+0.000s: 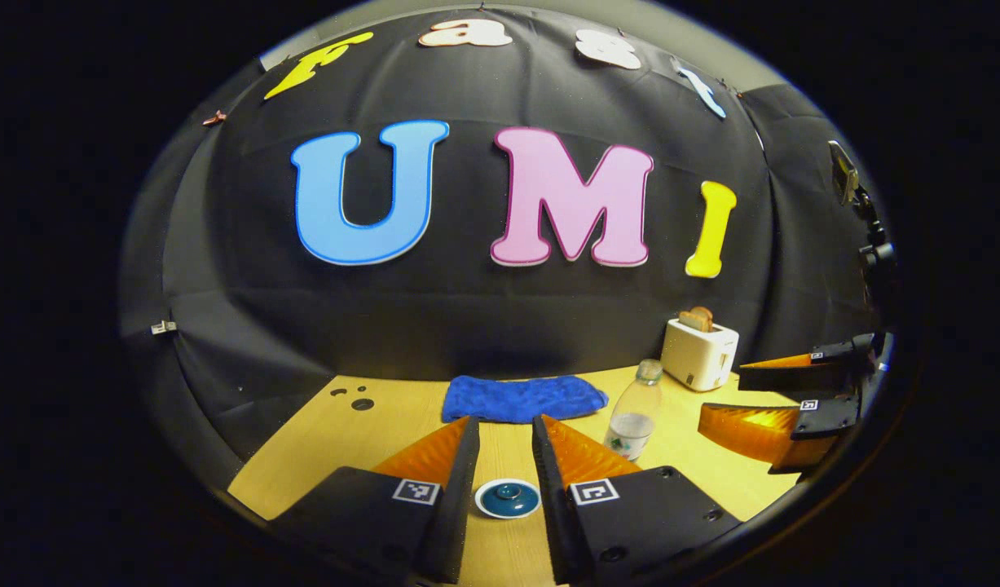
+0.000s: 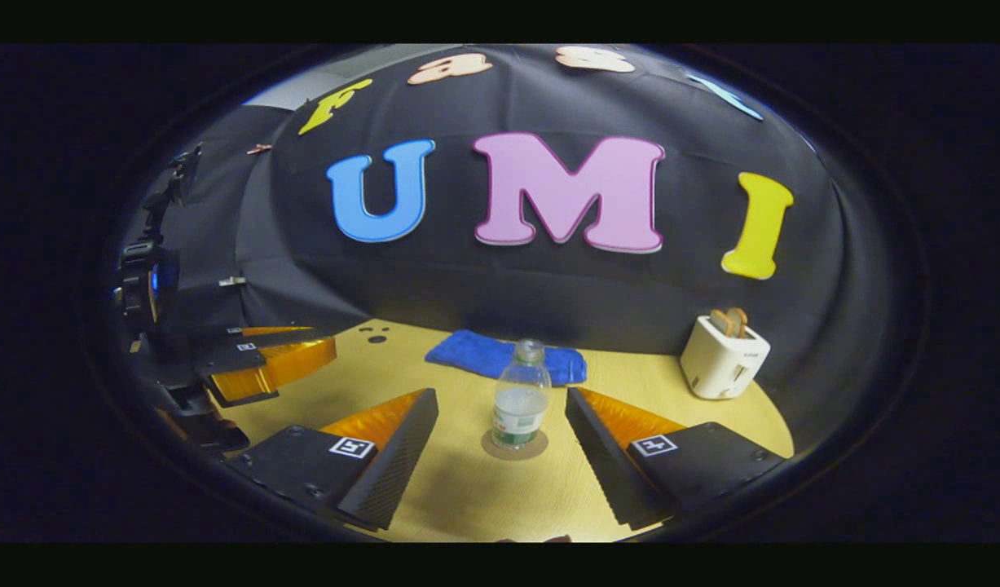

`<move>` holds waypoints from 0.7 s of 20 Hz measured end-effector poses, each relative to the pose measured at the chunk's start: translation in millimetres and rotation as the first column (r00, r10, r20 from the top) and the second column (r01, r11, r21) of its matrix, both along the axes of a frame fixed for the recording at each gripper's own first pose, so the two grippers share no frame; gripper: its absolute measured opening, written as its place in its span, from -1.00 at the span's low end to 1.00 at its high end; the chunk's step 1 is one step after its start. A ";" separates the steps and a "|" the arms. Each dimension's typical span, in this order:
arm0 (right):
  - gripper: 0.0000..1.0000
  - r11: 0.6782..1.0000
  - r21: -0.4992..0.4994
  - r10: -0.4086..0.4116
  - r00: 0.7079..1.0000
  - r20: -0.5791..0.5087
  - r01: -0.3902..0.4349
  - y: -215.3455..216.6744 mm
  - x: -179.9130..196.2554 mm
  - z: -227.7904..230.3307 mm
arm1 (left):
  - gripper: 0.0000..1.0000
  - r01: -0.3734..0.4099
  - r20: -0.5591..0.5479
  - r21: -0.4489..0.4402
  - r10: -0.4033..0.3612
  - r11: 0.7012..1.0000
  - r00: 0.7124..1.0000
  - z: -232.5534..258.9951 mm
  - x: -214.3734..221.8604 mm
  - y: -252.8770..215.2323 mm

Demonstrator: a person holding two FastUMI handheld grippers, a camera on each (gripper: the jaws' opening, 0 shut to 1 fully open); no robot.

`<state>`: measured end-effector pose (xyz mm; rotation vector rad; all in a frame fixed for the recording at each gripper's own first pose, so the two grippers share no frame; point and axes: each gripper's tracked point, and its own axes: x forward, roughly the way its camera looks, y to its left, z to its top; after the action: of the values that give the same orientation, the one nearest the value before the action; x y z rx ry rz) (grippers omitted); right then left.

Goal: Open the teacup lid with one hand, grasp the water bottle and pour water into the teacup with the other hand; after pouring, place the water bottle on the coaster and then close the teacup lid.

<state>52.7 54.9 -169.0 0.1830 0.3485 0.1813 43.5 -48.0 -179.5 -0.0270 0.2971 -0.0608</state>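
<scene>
The bottle (image 2: pixel 520 397), partly filled, stands upright on its coaster (image 2: pixel 513 446) between the parted fingers of the right hand-held gripper (image 2: pixel 501 424), released. The left hand-held gripper (image 1: pixel 505 452), also released, hovers over the lidded teacup (image 1: pixel 508 497) on the counter (image 1: pixel 385 424) (contents hidden). Whether pouring is done cannot be told.

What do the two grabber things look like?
Both the left gripper and the right gripper have two wedge-shaped fingers, orange on the outside with black ribbed inner pads. Each finger sits on a black block carrying a small black-and-white square marker.
</scene>
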 end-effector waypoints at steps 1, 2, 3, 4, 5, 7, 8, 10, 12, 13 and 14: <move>0.95 1.000 -0.005 -0.004 1.000 0.020 0.004 -4.0 0.6 17.3 | -0.12 -0.002 0.004 -0.001 0.002 1.000 1.000 17.5 -5.0 3.6; 0.95 1.000 -0.001 -0.003 0.999 0.040 0.003 -7.6 1.0 36.1 | -0.22 -0.009 0.012 0.003 0.009 1.000 1.000 32.9 -8.3 8.5; 0.96 1.000 0.002 0.000 0.998 0.057 0.000 -9.1 -0.9 52.8 | -0.12 -0.015 0.022 0.007 0.015 1.000 1.000 48.8 -12.1 12.8; 0.96 1.000 0.001 -0.009 0.997 0.072 0.009 -15.0 -2.0 68.6 | -0.13 -0.024 0.031 0.010 0.024 1.000 0.999 65.1 -15.6 17.7; 0.95 1.000 0.001 -0.019 0.996 0.088 0.019 -21.4 -4.5 82.7 | -0.13 -0.031 0.040 0.009 0.030 0.999 0.999 78.9 -19.1 21.1; 0.95 0.999 0.001 -0.037 0.992 0.118 0.038 -30.2 -12.6 107.0 | -0.22 -0.038 0.071 0.007 0.037 0.999 0.997 105.5 -26.0 24.7; 0.95 0.999 -0.002 -0.044 0.991 0.129 0.044 -34.6 -16.3 115.0 | -0.13 -0.042 0.087 0.011 0.041 0.999 0.995 116.2 -28.8 26.1; 0.95 0.998 -0.004 -0.057 0.987 0.148 0.058 -41.3 -25.8 128.6 | -0.12 -0.041 0.106 0.019 0.038 0.999 0.994 130.4 -36.3 23.3; 0.95 0.998 -0.004 -0.062 0.986 0.153 0.063 -47.2 -35.6 136.4 | -0.07 -0.035 0.111 0.021 0.032 0.999 0.993 139.1 -43.8 16.8; 0.96 0.998 -0.001 -0.065 0.985 0.157 0.066 -49.5 -39.5 140.5 | -0.05 -0.030 0.116 0.021 0.027 0.999 0.993 143.1 -46.7 12.9; 0.96 0.998 0.002 -0.066 0.985 0.159 0.067 -52.5 -42.7 143.9 | 0.02 -0.025 0.124 0.025 0.021 0.999 0.992 148.2 -49.6 9.5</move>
<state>10.0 2.3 -25.2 0.1755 0.1833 0.1284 -6.1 -38.5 -31.4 -0.0008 0.1732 -0.0355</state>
